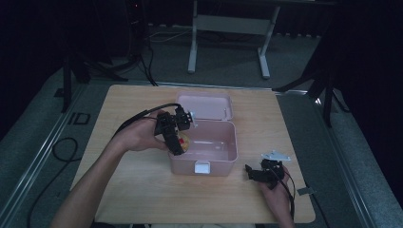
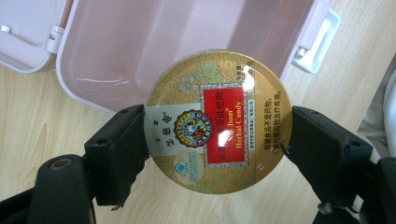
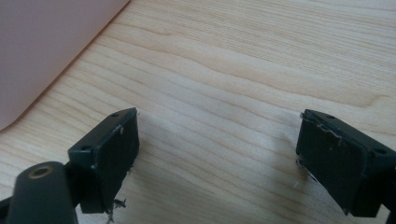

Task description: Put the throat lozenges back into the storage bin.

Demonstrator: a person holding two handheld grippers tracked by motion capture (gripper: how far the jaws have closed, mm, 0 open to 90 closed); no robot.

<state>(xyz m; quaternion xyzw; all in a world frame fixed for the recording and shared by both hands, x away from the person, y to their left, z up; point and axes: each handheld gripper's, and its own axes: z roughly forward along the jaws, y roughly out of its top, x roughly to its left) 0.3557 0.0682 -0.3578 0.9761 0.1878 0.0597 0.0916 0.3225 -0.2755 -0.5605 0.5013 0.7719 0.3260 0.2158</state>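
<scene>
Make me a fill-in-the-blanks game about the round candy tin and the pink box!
1. The left gripper is shut on a round candy ____.
2. The pink box has its lid ____.
3. The right gripper holds nothing; its jaws are ____.
4. The box sits on a ____ table.

Missing words: tin; open; open; wooden

Left gripper (image 2: 217, 140) raised, jaws clamped; right gripper (image 3: 217, 158) low, jaws spread wide, nothing between.

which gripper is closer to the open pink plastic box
Left. The left gripper, holding a round gold tin, hovers over the box's left edge; the right gripper sits apart, right.
</scene>
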